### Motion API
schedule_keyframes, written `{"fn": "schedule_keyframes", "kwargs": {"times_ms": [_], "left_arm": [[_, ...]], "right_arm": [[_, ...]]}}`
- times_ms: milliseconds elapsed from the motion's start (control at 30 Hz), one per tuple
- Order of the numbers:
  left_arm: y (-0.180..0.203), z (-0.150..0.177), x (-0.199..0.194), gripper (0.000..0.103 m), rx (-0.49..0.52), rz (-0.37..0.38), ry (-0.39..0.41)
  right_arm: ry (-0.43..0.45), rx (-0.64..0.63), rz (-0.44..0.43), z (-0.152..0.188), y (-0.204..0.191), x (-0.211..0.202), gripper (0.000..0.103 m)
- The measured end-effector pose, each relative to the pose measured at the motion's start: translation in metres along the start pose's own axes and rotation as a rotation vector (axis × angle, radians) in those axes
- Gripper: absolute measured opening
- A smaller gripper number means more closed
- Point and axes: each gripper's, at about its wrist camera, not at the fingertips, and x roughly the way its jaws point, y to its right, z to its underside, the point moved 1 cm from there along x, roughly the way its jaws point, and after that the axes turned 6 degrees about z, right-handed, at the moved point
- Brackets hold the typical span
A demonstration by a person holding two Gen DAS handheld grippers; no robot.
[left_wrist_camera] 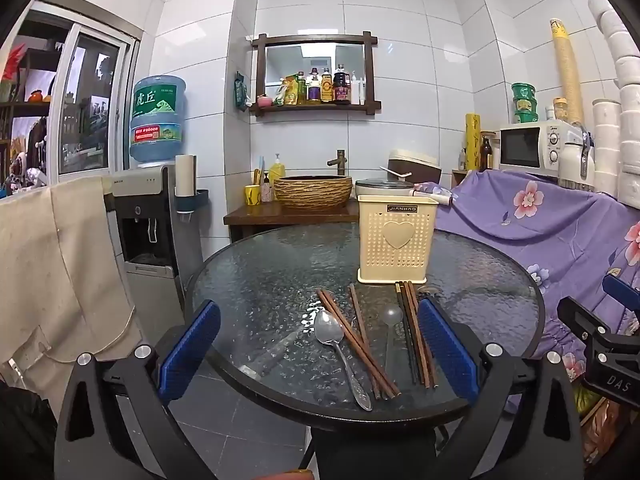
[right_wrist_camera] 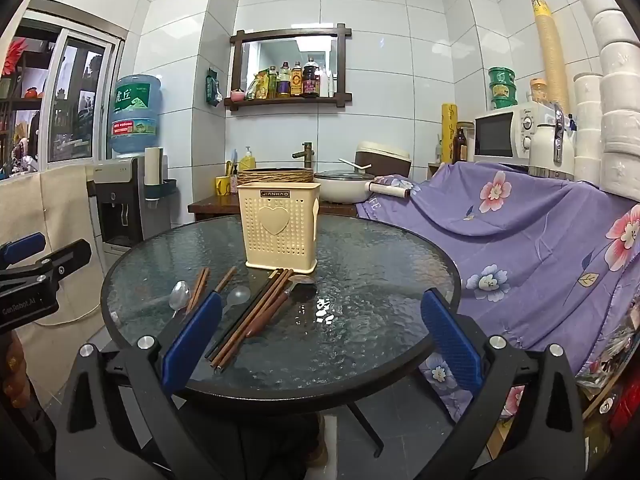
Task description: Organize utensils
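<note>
A cream perforated utensil holder (left_wrist_camera: 394, 238) (right_wrist_camera: 279, 229) stands upright on the round glass table (left_wrist_camera: 260, 280) (right_wrist_camera: 380, 280). In front of it lie a metal spoon (left_wrist_camera: 340, 352) (right_wrist_camera: 179, 296), brown chopsticks (left_wrist_camera: 356, 340) (right_wrist_camera: 199, 288), a clear plastic spoon (left_wrist_camera: 391, 320) (right_wrist_camera: 237, 296), a bundle of dark and brown chopsticks (left_wrist_camera: 416, 336) (right_wrist_camera: 252, 316) and a brown-handled ladle (right_wrist_camera: 280, 300). My left gripper (left_wrist_camera: 318, 352) is open and empty, above the table's near edge. My right gripper (right_wrist_camera: 320, 344) is open and empty, to the right of the utensils.
A purple floral cloth (left_wrist_camera: 540, 220) (right_wrist_camera: 540, 240) covers furniture to the right. A water dispenser (left_wrist_camera: 148, 220) stands to the left. A wooden stand with a woven basin (left_wrist_camera: 313, 192) sits behind the table. A microwave (right_wrist_camera: 508, 136) is at back right.
</note>
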Motion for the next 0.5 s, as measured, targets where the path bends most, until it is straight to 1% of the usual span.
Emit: {"fn": "schedule_keyframes", "kwargs": {"times_ms": [33, 233, 267, 500], "left_arm": [[-0.0005, -0.0001, -0.0012, 0.097, -0.007, 0.003, 0.016], [-0.0013, -0.0004, -0.0025, 0.097, 0.003, 0.004, 0.015], [-0.0017, -0.0005, -0.0026, 0.097, 0.002, 0.005, 0.014], [0.0020, -0.0022, -0.0057, 0.097, -0.003, 0.002, 0.009]], "right_arm": [[0.000, -0.002, 0.001, 0.0000, -0.0002, 0.0000, 0.098], [0.009, -0.013, 0.005, -0.0015, -0.0013, -0.0025, 0.098], [-0.003, -0.006, 0.001, 0.0004, -0.0011, 0.0004, 0.098], [-0.008, -0.006, 0.002, -0.0017, -0.0010, 0.0035, 0.098]]}}
